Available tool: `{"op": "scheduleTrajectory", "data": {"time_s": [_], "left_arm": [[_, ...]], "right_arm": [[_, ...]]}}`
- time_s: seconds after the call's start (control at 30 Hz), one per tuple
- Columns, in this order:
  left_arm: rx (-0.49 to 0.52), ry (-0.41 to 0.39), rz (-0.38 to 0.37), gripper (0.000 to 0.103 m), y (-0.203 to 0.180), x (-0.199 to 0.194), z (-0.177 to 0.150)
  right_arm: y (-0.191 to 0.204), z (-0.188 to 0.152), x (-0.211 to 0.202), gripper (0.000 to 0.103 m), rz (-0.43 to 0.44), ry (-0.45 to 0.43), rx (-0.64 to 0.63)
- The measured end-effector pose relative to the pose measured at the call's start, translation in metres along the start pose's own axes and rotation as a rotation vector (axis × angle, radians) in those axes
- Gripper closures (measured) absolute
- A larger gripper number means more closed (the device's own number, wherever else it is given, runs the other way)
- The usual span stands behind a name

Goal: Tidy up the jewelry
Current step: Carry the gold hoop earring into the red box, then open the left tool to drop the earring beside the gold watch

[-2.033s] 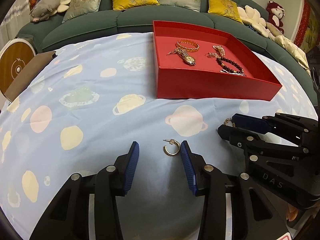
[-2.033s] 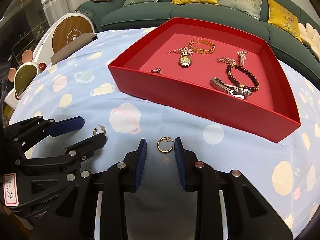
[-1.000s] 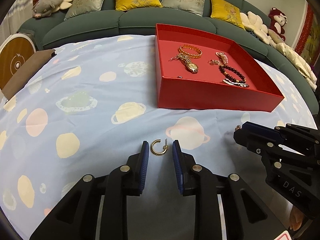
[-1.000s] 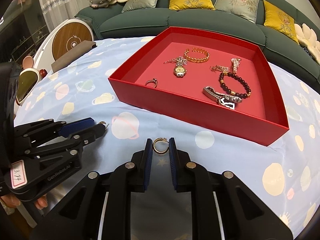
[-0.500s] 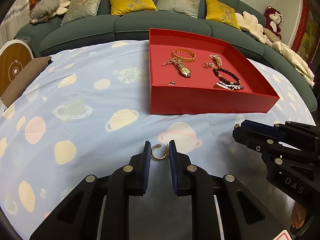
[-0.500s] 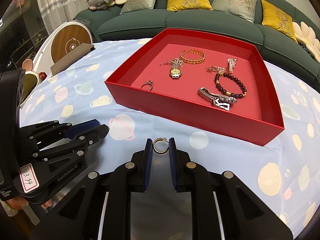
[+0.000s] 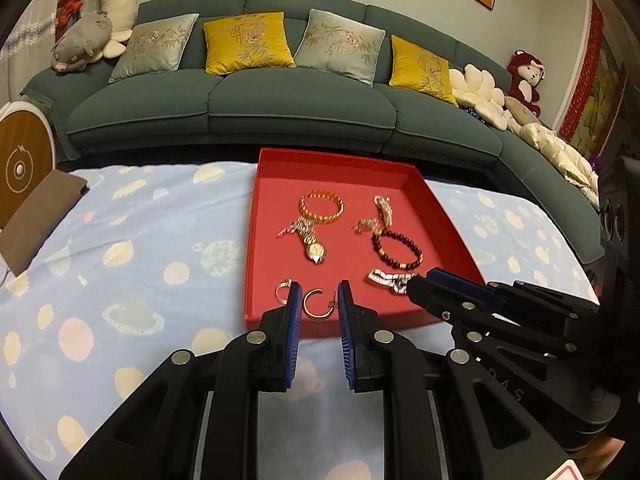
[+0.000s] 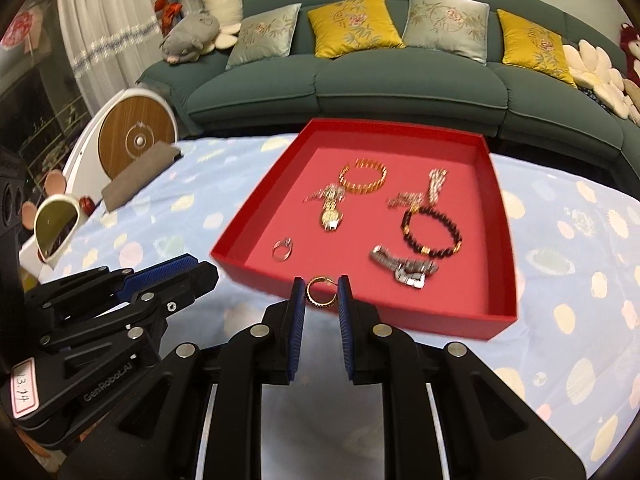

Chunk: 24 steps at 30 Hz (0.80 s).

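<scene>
Each gripper, left (image 7: 318, 306) and right (image 8: 322, 294), is pinching a gold hoop (image 7: 316, 305) (image 8: 320, 291) above the red tray's (image 7: 256, 208) near edge; the thin hoops are risking slipping out onto the cloth.

Red tray (image 8: 502, 240) contents motion-blurred in right wrist view; ring (image 7: 283, 289) partly behind blue finger pad (image 7: 293, 312) in left wrist view; silver watch (image 7: 386, 279) end hidden behind right gripper (image 7: 416, 290), lower right.
</scene>
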State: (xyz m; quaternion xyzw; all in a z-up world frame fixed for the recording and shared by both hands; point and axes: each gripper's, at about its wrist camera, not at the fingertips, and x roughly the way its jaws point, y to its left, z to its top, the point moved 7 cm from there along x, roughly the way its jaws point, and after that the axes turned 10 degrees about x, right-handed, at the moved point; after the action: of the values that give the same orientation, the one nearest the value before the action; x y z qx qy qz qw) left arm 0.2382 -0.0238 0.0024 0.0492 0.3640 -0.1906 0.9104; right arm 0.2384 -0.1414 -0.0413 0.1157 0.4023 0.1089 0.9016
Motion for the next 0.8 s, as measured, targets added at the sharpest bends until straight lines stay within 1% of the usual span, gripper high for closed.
{"op": "scheduleTrajectory", "data": {"time_s": [0.07, 0.17, 0.33, 0.5, 0.67, 0.8], "left_arm": [[-0.001, -0.013, -0.011, 0.087, -0.001, 0.004, 0.017], [-0.003, -0.009, -0.009, 0.087, -0.001, 0.021, 0.03], [0.015, 0.041, 0.027, 0.087, 0.005, 0.058, 0.029], [-0.013, 0.077, 0.027, 0.087, 0.014, 0.08, 0.021], [-0.012, 0.085, 0.023, 0.087, 0.014, 0.092, 0.024], [-0.003, 0.083, 0.026, 0.087, 0.015, 0.094, 0.025]], "right_arm": [[-0.004, 0.016, 0.0, 0.087, 0.0, -0.017, 0.026], [-0.009, 0.037, 0.005, 0.087, -0.016, -0.038, 0.033], [-0.026, 0.059, 0.02, 0.087, -0.053, -0.045, 0.046], [-0.036, 0.059, 0.042, 0.087, -0.065, -0.016, 0.062], [-0.039, 0.054, 0.059, 0.087, -0.077, 0.004, 0.065], [-0.04, 0.053, 0.066, 0.087, -0.082, 0.011, 0.067]]}}
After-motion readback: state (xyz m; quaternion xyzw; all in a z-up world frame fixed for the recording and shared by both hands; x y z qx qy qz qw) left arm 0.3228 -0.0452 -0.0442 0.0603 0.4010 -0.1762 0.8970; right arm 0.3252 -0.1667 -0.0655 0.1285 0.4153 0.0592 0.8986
